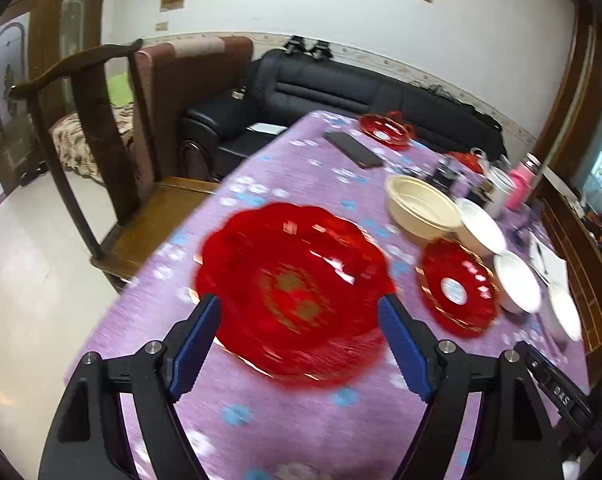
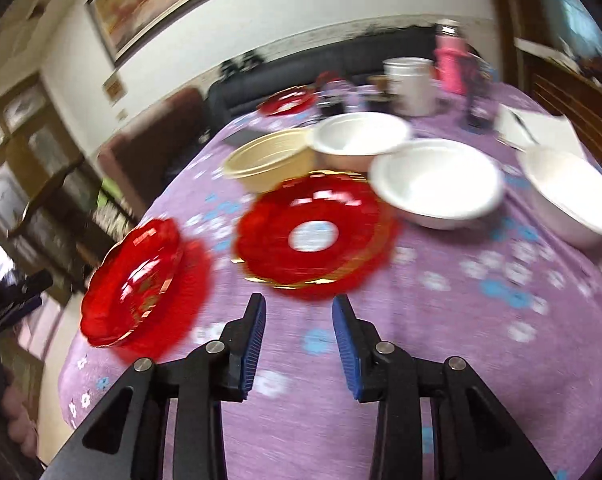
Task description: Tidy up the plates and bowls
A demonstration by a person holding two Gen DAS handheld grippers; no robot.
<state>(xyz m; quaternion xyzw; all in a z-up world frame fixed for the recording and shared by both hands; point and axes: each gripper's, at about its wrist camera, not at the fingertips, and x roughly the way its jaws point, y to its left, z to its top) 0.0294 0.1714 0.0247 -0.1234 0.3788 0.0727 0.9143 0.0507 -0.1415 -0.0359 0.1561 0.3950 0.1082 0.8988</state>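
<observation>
Blue-padded fingers of the left gripper (image 1: 299, 322) fill the bottom of the left wrist view, spread wide and empty, framing the large red scalloped plate (image 1: 293, 288) at frame centre; the spacing suggests an approach to its near rim. Fingers of the right gripper (image 2: 299, 312) stand at the bottom centre of the right wrist view, parted more narrowly and holding nothing, aimed at the smaller red plate (image 2: 317, 236) just beyond them. This plate shows a pale round centre and appears to rest on a gold-edged stack, though blur prevents a count. Both plates lie on the purple flowered tablecloth (image 2: 441, 320), the large plate at lower left of the right view. Behind the smaller plate, in mid frame, a cream bowl (image 2: 269, 160) and three white bowls (image 2: 437, 182) sit close together, rims apparently touching in places; all look empty, so nesting seems feasible. Farther, toward the upper part of the frame, another red dish (image 2: 287, 100), a white cylindrical container (image 2: 409, 84) and a pink bottle (image 2: 451, 60) stand near the table's far edge.
</observation>
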